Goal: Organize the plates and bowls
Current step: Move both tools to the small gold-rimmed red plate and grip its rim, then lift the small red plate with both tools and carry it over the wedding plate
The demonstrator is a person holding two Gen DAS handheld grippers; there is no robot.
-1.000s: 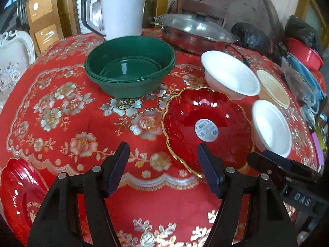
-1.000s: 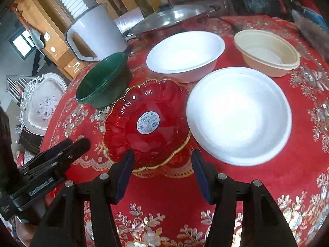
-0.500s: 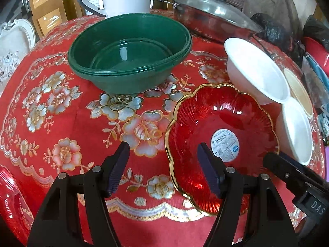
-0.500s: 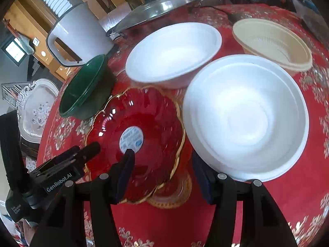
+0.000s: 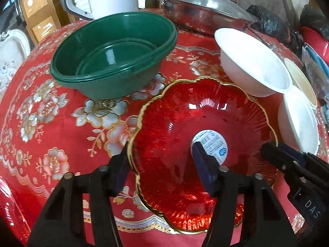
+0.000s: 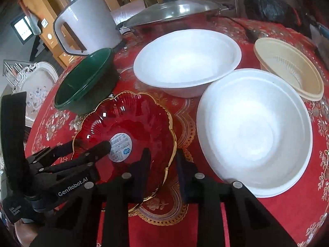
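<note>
Left wrist view showed the left hand-held gripper (image 5: 162, 164) half closed astride the near left rim of the red glass dish (image 5: 203, 148), one finger outside the gilt edge and one inside by the round sticker; its jaws had just been closing, and whether the pads already pressed the glass could not be told. The right hand-held gripper (image 6: 162, 162) had also just been closing and stood nearly shut across the dish's right rim, which lay between its fingers, apparently pinched.

The dish sat on the red floral worktop (image 5: 41, 123), just in front of the green bowl (image 5: 115, 57) and beside two white bowls (image 6: 255, 131), with a cream bowl (image 6: 287, 70) behind them.

The likely trouble is the glass itself: smooth, scalloped and held only by thin edges, it could slip from the pads or tip if one side were lifted ahead of the other. Squeezing hard on the rim might chip it. A careless swing could also knock the green bowl or the nearer white one.

Every bowl looked empty; the green one seemed to be a nested stack. A lidded steel pan (image 5: 205, 6) hid its contents.
</note>
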